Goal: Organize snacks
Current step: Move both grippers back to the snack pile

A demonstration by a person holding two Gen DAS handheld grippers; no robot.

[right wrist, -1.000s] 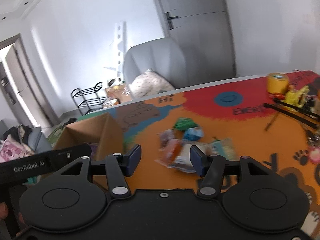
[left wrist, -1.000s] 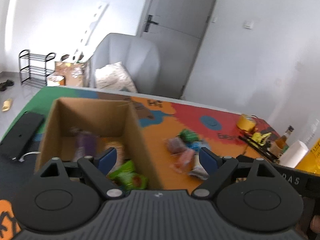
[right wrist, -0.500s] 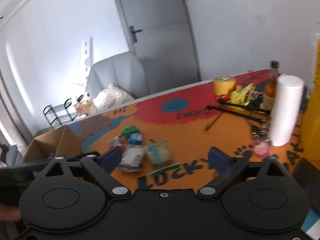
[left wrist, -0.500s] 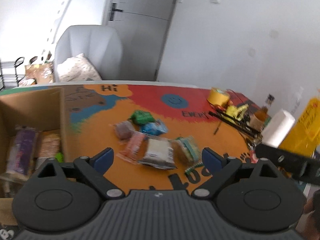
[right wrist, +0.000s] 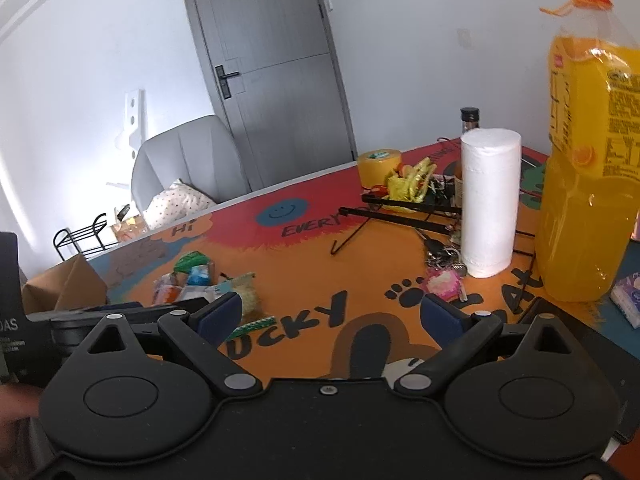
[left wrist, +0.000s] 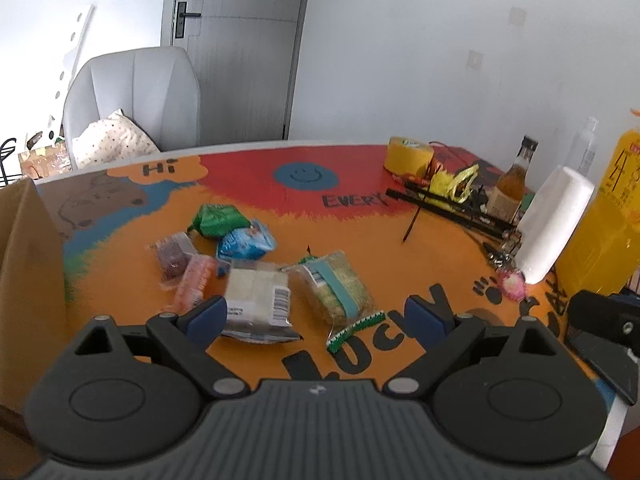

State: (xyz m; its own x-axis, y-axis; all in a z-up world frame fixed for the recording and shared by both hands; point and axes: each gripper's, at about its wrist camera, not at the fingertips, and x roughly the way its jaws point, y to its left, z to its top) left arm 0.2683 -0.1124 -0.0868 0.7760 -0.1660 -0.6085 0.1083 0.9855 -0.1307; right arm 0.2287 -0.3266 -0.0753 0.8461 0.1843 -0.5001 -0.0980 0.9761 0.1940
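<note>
Several snack packets lie in a loose pile on the orange table mat: a green one, a blue one, a dark purple one, an orange-pink one, a white one with a barcode and a straw-coloured one with a blue band. My left gripper hangs open just in front of the pile, holding nothing. A cardboard box stands at the left edge. My right gripper is open and empty, with the pile to its left.
Along the right of the table stand a big orange juice bottle, a paper roll, a yellow tape roll, a black wire rack, keys and a brown bottle. A grey armchair sits behind the table.
Both grippers have swung right, away from the cardboard box and toward the snack pile. The right jaws have gone from half-wide to fully wide, and the left jaws have widened a little.
</note>
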